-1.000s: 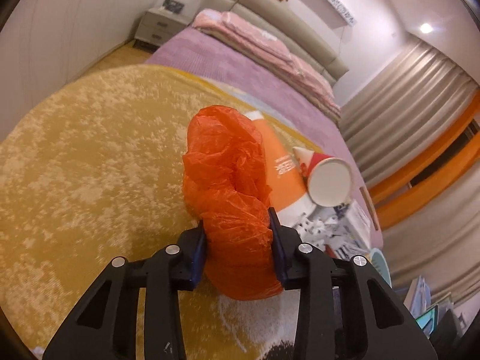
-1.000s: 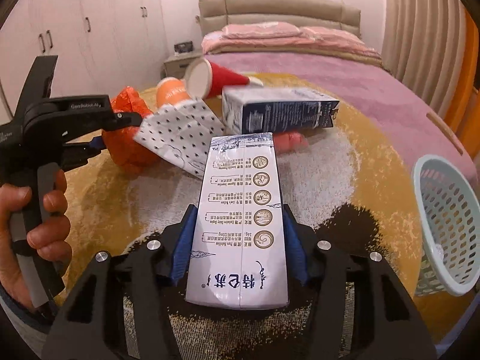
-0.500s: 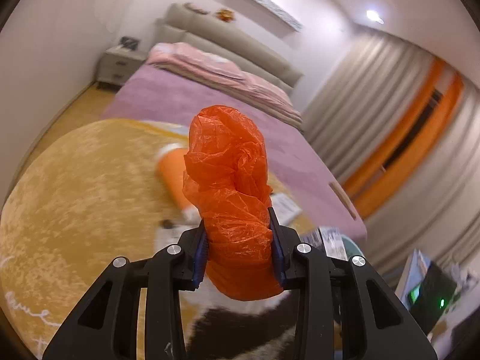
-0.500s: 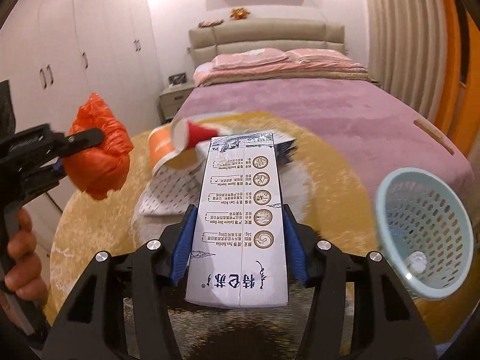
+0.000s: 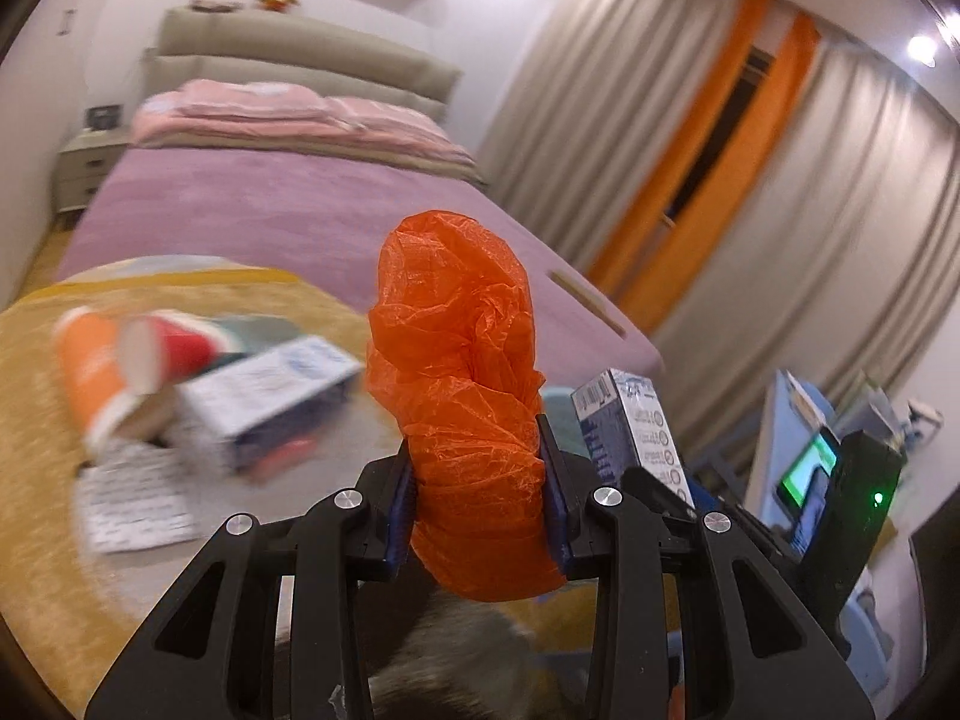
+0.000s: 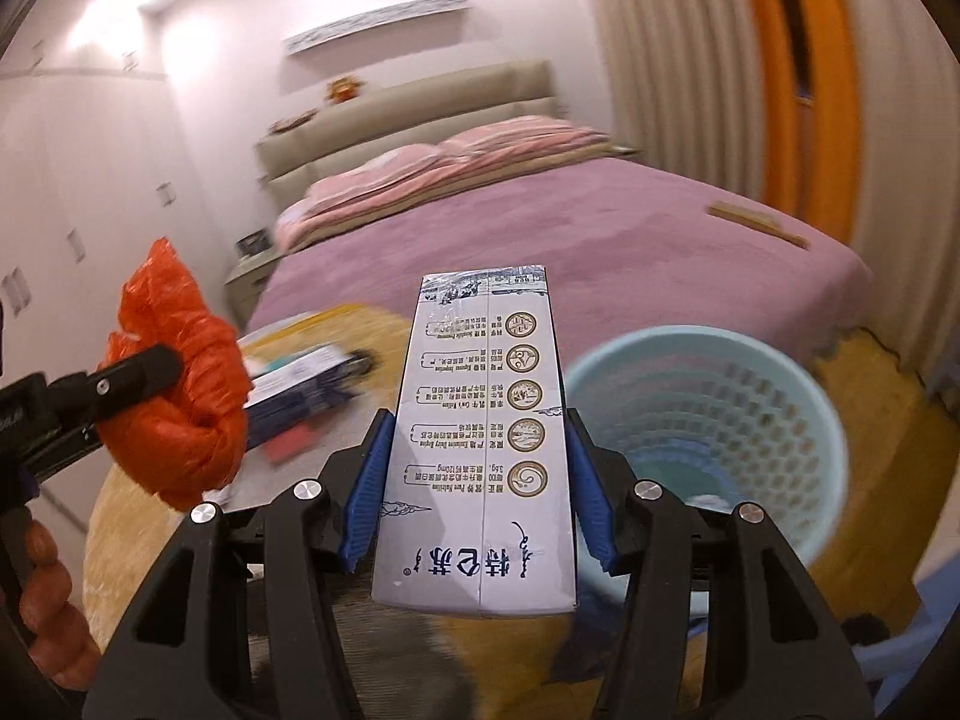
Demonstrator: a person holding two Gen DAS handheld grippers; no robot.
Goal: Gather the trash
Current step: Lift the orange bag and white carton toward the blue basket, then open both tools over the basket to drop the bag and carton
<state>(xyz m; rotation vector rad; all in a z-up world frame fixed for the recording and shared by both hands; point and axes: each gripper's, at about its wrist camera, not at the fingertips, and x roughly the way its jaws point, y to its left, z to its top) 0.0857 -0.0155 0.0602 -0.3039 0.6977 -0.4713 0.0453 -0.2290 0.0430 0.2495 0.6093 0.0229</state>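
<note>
A crumpled orange plastic bag [image 5: 465, 396] stands clamped between the blue pads of the left gripper [image 5: 477, 483], filling the centre of the left wrist view; in the right wrist view the same bag [image 6: 180, 396] appears at the left edge of the frame, with the fingers of the person's hand [image 6: 45, 612] on the gripper's handle at lower left. The right gripper [image 6: 477, 480] grips a tall white milk carton [image 6: 480, 444] printed with round emblems and dark script, held at centre frame; in the left wrist view its top [image 5: 630, 426] shows just right of the bag.

A pale blue perforated basket [image 6: 708, 420] sits at the right of the right wrist view, just behind and to the right of the carton. Something pale lies at its bottom, too blurred to identify.

More litter lies blurred on a yellow round rug [image 5: 36, 450] at the left of the left wrist view: an orange cup [image 5: 87, 378], a red paper cup [image 5: 168, 354] on its side, a blue-and-white box [image 5: 270, 396] and a spotted sheet of paper [image 5: 138, 504].

Behind, a bed with a purple cover [image 6: 570, 228] and pink bedding [image 5: 288, 120] meets a beige headboard [image 5: 300, 54]. Beige curtains with orange panels [image 5: 720, 150] hang at upper right, and a nightstand [image 5: 84, 174] stands at the far left.
</note>
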